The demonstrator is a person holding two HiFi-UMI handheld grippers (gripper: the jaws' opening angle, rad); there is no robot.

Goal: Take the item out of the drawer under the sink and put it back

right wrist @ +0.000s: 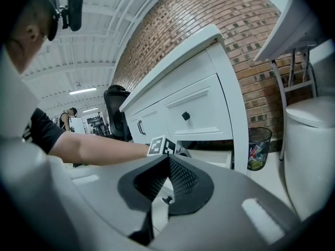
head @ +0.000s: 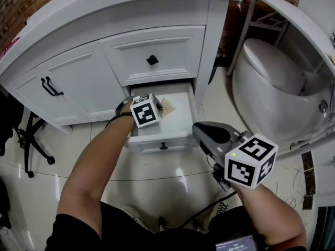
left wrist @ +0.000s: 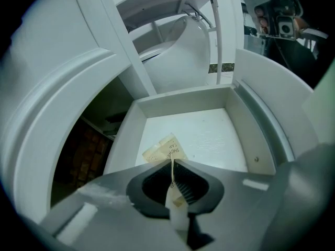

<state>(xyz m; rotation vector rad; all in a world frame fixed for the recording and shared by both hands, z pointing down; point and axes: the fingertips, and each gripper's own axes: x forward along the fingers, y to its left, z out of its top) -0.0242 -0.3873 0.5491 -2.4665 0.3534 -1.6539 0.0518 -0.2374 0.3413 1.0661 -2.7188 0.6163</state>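
Closest to the head camera, the right gripper (head: 201,132) is hanging out in front of the vanity (head: 78,82), off to the right of the open drawer (head: 162,140) and not touching it. Its own view is showing the two jaws pressed together at the tips with nothing between them (right wrist: 168,161), so that one's just idling closed and empty.

All the action's happening on the other side. The person's left arm is reaching down into the bottom drawer, which is pulled out under the upper drawer (head: 152,60) with the black knob. Over there the left gripper (head: 154,110) is pinching a small beige packet (head: 167,109). In the left gripper view you're seeing the packet (left wrist: 165,150) edge-on, clamped between the closed jaws (left wrist: 172,163), with its flat printed end sticking out past the tips. It's sitting over the near left part of the white drawer floor (left wrist: 209,135). Can't tell whether it's touching the bottom or hanging just above it.

Over on the right a white toilet (head: 272,77) is standing next to the vanity. From the right gripper view a mesh waste bin (right wrist: 258,145) is sitting between the two, against the brick wall (right wrist: 209,14).
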